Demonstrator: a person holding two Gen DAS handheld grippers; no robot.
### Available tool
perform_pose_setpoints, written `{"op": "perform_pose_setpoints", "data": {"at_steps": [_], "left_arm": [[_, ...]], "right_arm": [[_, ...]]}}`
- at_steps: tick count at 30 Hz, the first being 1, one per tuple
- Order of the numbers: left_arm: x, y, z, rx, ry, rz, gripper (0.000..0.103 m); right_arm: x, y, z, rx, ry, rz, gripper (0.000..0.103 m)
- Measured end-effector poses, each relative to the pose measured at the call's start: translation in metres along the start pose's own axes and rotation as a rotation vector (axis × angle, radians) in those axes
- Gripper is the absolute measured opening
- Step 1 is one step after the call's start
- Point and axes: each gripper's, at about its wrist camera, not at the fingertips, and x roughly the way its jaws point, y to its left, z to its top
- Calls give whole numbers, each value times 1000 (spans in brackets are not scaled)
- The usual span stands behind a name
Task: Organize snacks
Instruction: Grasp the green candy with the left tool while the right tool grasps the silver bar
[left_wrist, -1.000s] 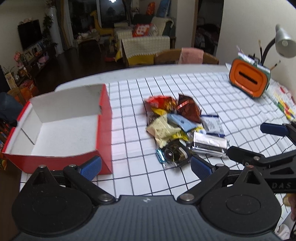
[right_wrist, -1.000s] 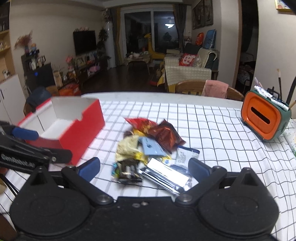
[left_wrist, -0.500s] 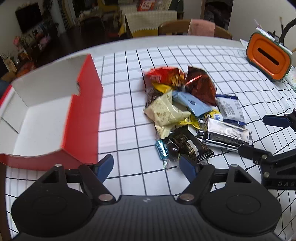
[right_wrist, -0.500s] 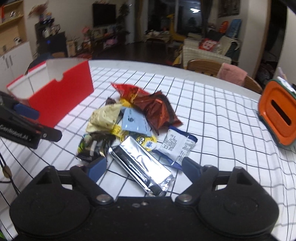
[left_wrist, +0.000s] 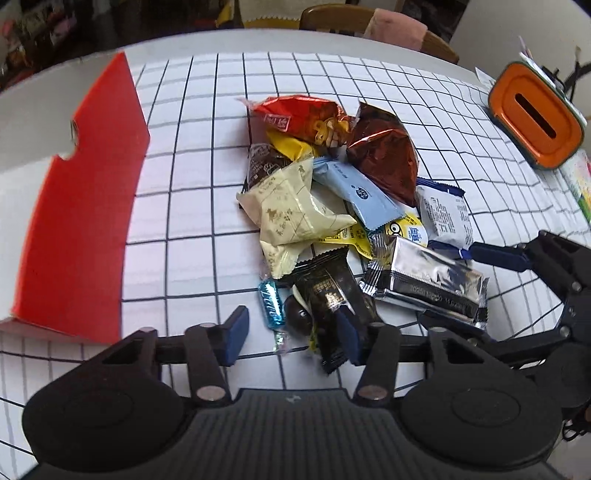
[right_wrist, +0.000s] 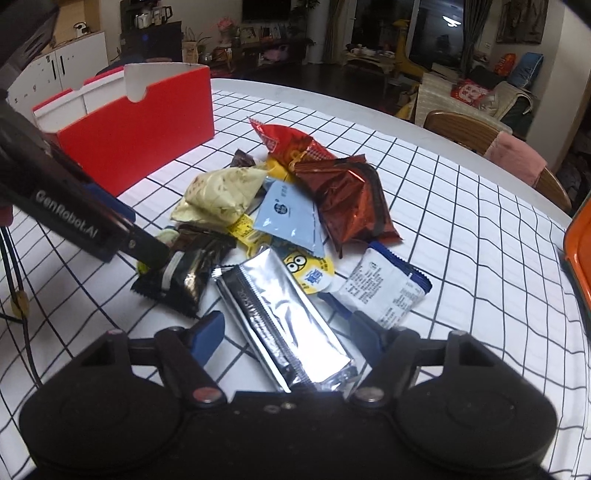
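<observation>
A pile of snack packets lies on the checked tablecloth. My left gripper is open, its fingers on either side of a small blue candy and a black packet at the pile's near edge. My right gripper is open around the near end of a silver packet, which also shows in the left wrist view. The red box stands open to the left; it also shows in the right wrist view. A cream packet and a brown packet lie further in.
An orange holder stands at the table's far right. A wooden chair with a pink cloth is behind the table. The left gripper's arm crosses the right wrist view on the left.
Both grippers have moved forward and down to the pile. The left one now straddles the blue candy and black packet; the right one now straddles the silver packet.
</observation>
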Motion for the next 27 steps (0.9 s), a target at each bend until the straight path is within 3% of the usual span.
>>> {"op": "perform_pose_setpoints", "data": {"at_steps": [3, 10, 22, 27], "left_arm": [[3, 2, 1, -22, 12, -50, 33], [5, 17, 1, -86, 31, -120, 23], [14, 18, -3, -57, 65, -75, 17], [13, 18, -4, -53, 59, -62, 13]], "right_arm": [[1, -3, 0, 5, 0, 8, 67], [1, -2, 0, 2, -14, 42, 60], [12, 3, 3, -54, 6, 33, 59], [9, 6, 4, -66, 0, 35, 44]]}}
